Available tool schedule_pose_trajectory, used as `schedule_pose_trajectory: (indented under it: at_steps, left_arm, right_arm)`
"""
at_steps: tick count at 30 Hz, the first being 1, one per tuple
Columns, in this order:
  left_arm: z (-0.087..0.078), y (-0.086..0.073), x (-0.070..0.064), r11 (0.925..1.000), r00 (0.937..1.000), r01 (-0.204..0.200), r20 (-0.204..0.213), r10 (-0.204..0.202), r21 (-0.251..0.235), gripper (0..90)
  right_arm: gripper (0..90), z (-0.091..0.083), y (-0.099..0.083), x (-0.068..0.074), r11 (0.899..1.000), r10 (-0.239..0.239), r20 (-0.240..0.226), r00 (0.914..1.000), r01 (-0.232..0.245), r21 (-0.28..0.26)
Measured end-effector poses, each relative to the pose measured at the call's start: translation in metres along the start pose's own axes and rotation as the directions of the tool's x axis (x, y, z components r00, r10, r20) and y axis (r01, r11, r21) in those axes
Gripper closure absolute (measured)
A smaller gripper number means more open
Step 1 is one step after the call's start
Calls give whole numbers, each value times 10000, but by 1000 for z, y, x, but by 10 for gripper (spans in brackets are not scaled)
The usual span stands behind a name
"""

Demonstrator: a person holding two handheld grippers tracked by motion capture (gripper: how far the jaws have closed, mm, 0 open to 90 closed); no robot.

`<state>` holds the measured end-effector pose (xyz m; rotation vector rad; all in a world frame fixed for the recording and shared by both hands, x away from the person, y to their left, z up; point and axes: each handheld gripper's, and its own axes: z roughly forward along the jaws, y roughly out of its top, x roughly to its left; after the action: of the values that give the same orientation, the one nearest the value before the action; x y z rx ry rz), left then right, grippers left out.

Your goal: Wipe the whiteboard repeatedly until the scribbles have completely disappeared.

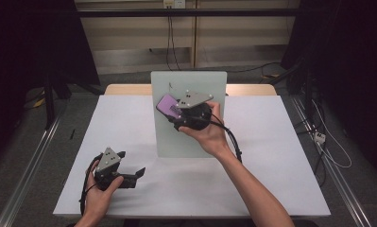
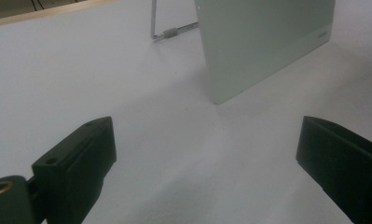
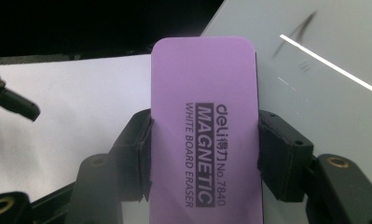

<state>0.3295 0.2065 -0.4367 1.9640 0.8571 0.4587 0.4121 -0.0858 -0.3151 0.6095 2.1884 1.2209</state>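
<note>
- a table with a pale wooden top, its far edge showing as a strip beyond the cover
- a white sheet laid over nearly the whole top, reaching the near and side edges
- a small pale whiteboard standing upright on the sheet near the middle, its lower edge touching the sheet
- a thin metal stand leg behind the whiteboard, resting on the sheet

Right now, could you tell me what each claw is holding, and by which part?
The right claw grips the purple whiteboard eraser across its two long sides. The left claw is open, holding nothing.
</note>
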Motion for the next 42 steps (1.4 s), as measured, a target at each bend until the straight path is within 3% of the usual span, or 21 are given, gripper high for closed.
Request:
schedule_pose_trajectory:
  at_steps: [12,17,20,33,36,42]
  left_arm:
    - [0,0,1,10000,10000,-8,-3,8,33,46]
    - [1,0,0,10000,10000,-4,29,3,49,46]
    - [1,0,-1,10000,10000,-24,9,24,62,46]
    - [1,-1,0,10000,10000,20,-29,-20,48,46]
    - [0,-1,0,10000,10000,32,-45,-32,21,47]
    - [0,-1,1,10000,10000,16,-48,-16,59,46]
  right_arm:
    - [417,-12,33,-24,9989,201,673,9975,-173,-426]
    - [418,-7,32,-18,9995,31,696,9976,-10,-303]
    - [418,2,28,-6,9997,-197,593,9980,204,-122]
    - [418,31,1,30,9985,-298,-541,9981,322,440]
    - [418,33,-1,33,9984,-321,-570,9979,347,454]
    - [418,28,5,25,9997,-138,-484,9987,148,198]
